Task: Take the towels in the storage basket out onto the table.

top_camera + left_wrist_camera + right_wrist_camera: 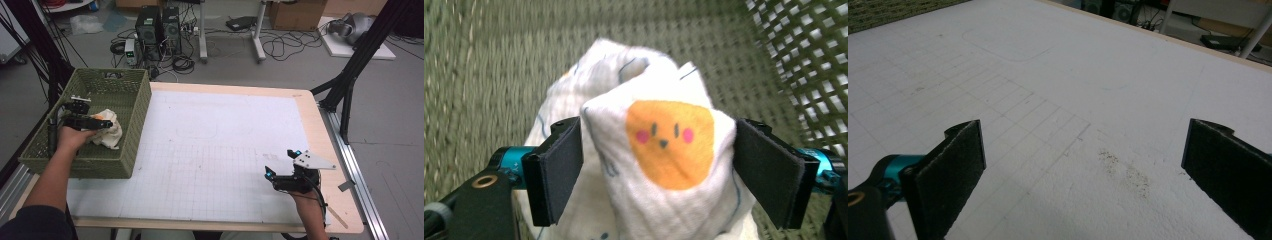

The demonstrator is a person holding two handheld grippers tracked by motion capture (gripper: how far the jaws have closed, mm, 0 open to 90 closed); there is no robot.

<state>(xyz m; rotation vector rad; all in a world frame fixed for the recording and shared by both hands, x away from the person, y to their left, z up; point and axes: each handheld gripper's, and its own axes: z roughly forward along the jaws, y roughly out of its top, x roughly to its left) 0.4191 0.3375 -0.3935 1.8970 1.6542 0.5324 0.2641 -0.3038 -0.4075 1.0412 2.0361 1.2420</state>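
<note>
Black padded jaws of the left gripper (659, 170) standing on both sides of a bunched white cloth (664, 165) with an orange face print, pads touching it, so probably just gripped. Cloth lying inside the green woven basket (135, 120) at the left table edge. Right gripper (280, 170) wide open, holding nothing, resting over the white gridded mat (215, 150). Judged early: cloth taken, not yet lifted out of the basket.

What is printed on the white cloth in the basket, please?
An orange blob with a small face and pink cheeks on the cloth, clearest in the left gripper view.
</note>
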